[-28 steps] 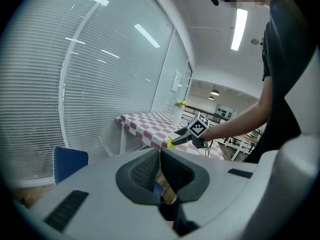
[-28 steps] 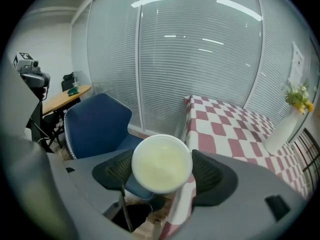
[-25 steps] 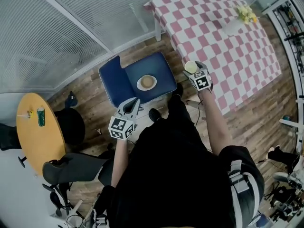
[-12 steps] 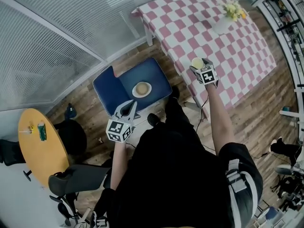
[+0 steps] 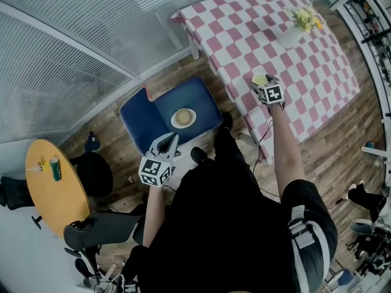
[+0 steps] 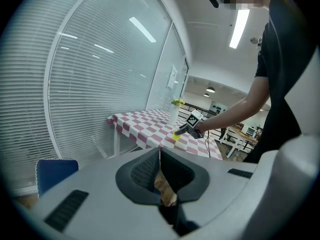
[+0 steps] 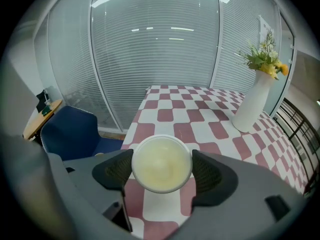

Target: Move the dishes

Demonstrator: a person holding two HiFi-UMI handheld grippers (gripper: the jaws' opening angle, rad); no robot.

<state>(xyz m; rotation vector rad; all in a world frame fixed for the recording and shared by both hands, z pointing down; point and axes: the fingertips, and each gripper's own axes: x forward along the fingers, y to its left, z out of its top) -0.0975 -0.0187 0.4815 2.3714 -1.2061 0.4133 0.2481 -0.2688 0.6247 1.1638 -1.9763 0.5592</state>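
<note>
Holding a pale bowl [image 7: 161, 163] in the jaws of my right gripper [image 7: 161, 171], over the checked worktop [image 7: 200, 108].
Those jaws are clamping its sides; I am judging a slow, level lowering safest. Open cloth is lying ahead, the vase [image 7: 252, 104] well right, the worktop's edge near on the left. My left gripper [image 6: 160, 169] is idling, jaws together, empty.

Pretty bright, even indoor light. Ceiling strip lights [image 6: 239, 28] glare upper right in the left gripper view, and reflections streak the glass [image 7: 155, 39]. Pale bowl [image 7: 161, 164] looks kinda washed out. Heavy fisheye, dark corners.
</note>
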